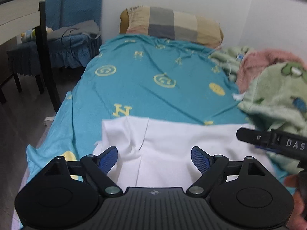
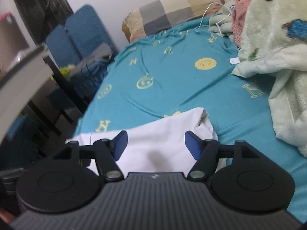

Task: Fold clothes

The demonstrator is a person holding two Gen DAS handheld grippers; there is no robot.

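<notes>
A white garment (image 1: 172, 143) lies folded on the near part of the teal bed sheet (image 1: 145, 84), with a crease down its left side. My left gripper (image 1: 154, 158) hangs just above it with jaws wide apart and nothing between the blue pads. In the right wrist view the same white garment (image 2: 153, 141) lies below my right gripper (image 2: 154, 143), which is also open and empty, near the cloth's right folded corner. The right gripper's black body (image 1: 272, 140) shows at the right edge of the left wrist view.
A checked pillow (image 1: 172, 25) lies at the head of the bed. A heap of green and pink fleece blankets (image 1: 272, 88) fills the right side, with a white cable (image 2: 211, 17) on it. Blue-covered chairs (image 1: 73, 38) and a dark table leg (image 1: 46, 57) stand left of the bed.
</notes>
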